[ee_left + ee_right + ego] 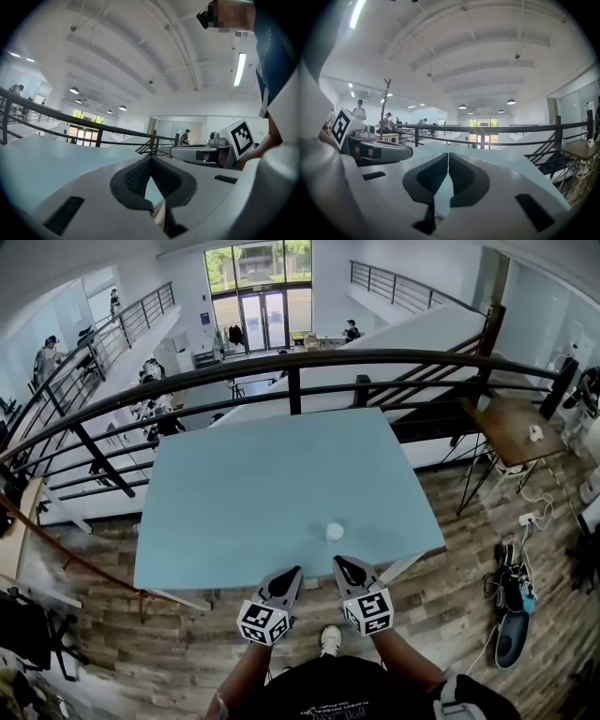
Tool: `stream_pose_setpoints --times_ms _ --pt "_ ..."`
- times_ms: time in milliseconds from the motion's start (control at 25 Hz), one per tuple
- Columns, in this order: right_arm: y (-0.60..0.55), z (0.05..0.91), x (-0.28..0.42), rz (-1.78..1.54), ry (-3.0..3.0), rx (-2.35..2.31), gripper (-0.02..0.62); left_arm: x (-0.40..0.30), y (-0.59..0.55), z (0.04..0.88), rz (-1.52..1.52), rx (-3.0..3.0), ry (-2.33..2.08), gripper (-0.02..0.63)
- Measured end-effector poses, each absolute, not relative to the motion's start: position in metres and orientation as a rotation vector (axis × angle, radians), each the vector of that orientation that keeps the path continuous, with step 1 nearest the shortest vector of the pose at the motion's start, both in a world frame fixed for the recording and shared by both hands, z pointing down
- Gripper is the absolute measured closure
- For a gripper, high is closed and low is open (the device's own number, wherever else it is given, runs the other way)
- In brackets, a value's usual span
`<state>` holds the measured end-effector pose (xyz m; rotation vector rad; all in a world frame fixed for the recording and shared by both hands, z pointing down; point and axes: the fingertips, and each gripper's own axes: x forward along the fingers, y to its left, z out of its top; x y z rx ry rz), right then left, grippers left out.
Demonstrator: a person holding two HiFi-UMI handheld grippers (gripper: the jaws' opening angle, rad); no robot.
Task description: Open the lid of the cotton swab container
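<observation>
Pale blue table (253, 493) by black railing (375, 354); wood-plank floor (441, 606); bright windows (258, 263) beyond.

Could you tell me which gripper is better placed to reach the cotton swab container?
Probably the right. In the head view the right gripper points almost straight at the cotton swab container, close by; the left gripper lies farther off to its left. Both are shut.

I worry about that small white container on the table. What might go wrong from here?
The container stands loose near the table's front edge, so a bump might knock it off. The left gripper and the right gripper are both shut and empty; reaching in like that would likely push it rather than grasp it.
</observation>
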<state>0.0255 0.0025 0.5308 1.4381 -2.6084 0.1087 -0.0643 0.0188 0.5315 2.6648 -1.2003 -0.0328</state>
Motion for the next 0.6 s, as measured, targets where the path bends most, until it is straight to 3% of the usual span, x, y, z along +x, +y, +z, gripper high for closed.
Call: stream_pose_setpoints --times_ms 600 --pt "-0.061 0.529 0.021 0.186 -2.691 1.385 0.574 -0.06 -0.036 0.534 -0.025 2.639 -1.25 0.597"
